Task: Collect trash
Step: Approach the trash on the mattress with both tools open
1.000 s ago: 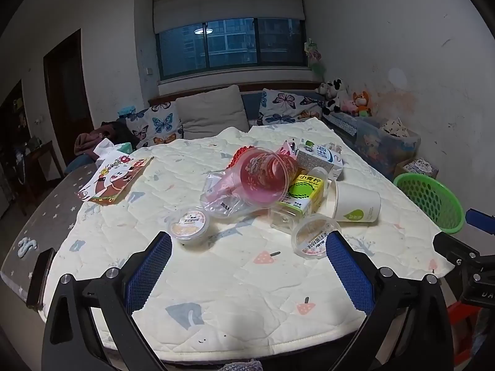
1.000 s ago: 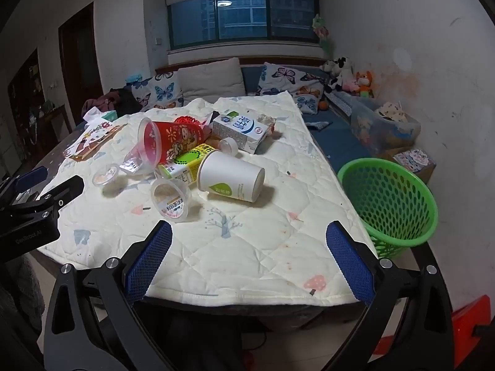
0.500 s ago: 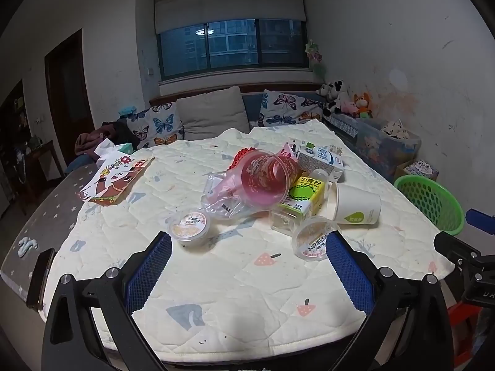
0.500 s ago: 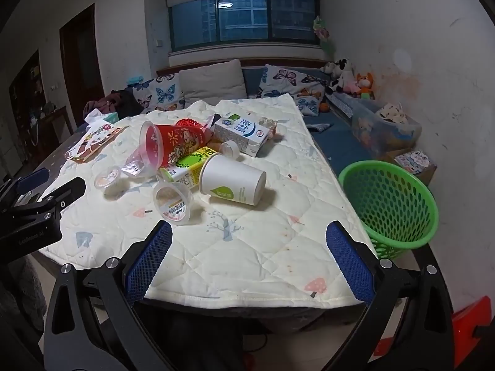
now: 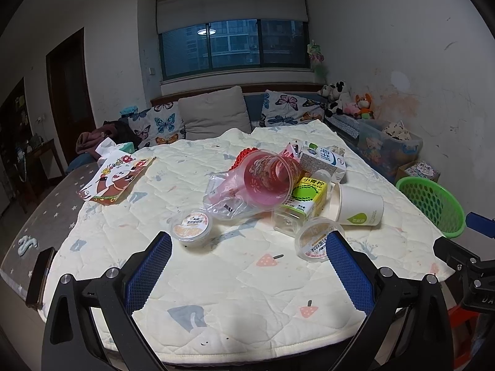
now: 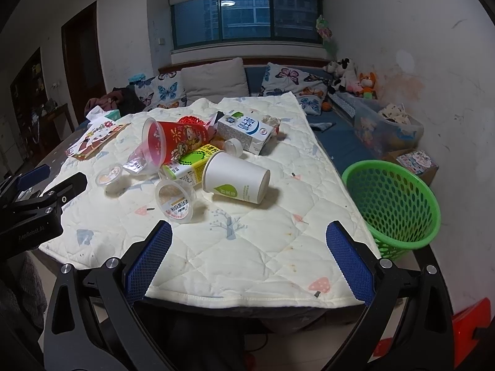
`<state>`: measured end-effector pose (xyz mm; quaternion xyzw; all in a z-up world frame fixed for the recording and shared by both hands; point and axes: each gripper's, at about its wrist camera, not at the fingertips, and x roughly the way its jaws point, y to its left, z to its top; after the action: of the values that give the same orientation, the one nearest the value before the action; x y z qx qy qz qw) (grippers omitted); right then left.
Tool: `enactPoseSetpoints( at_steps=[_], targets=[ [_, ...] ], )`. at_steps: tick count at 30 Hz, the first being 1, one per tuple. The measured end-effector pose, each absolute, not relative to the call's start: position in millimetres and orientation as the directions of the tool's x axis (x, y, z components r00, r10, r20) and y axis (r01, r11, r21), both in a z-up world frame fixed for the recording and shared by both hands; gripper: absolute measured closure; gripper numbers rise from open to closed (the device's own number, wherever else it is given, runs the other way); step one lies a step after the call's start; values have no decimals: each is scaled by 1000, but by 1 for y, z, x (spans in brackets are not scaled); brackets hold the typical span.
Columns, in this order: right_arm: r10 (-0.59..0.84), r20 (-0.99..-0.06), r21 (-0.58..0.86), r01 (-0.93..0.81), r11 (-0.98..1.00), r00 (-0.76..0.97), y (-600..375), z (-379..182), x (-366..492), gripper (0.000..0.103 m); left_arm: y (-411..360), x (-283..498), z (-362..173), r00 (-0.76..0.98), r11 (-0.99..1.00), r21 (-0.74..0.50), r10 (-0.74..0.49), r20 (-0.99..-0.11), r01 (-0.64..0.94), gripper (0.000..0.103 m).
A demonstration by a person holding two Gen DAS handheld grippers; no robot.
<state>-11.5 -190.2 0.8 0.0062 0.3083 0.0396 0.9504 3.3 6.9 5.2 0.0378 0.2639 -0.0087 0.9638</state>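
Trash lies in a pile on the quilt-covered table (image 5: 216, 278): a red plastic cup (image 5: 269, 179) (image 6: 173, 142), a white paper cup (image 5: 359, 208) (image 6: 238, 181) on its side, a yellow juice carton (image 5: 307, 193) (image 6: 188, 162), a white milk carton (image 5: 323, 160) (image 6: 246, 128), two small clear tubs (image 5: 191, 225) (image 5: 314, 241) and a clear wrapper (image 5: 225, 198). A green mesh basket (image 5: 433, 204) (image 6: 393, 201) stands right of the table. My left gripper (image 5: 247, 278) is open and empty at the near table edge. My right gripper (image 6: 249, 266) is open and empty, also short of the pile.
A picture book (image 5: 116, 179) lies at the table's far left. A phone (image 5: 40, 275) lies on the grey mat at the left edge. A sofa with butterfly cushions (image 5: 213, 117) is behind the table. A storage box (image 6: 386, 130) and stuffed toys (image 5: 343, 99) line the right wall.
Both grippers have moved slightly forward toward the pile; the trash looks a little nearer. Nothing was taken hold of.
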Motion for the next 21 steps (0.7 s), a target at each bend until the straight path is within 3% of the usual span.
enactPoseSetpoints(
  at_steps=[21],
  targets=[
    [91,-591,39,-84,996,802,-188,-2,-8,4,7,4,5,863,997,75,8,-505,34,6]
  ],
)
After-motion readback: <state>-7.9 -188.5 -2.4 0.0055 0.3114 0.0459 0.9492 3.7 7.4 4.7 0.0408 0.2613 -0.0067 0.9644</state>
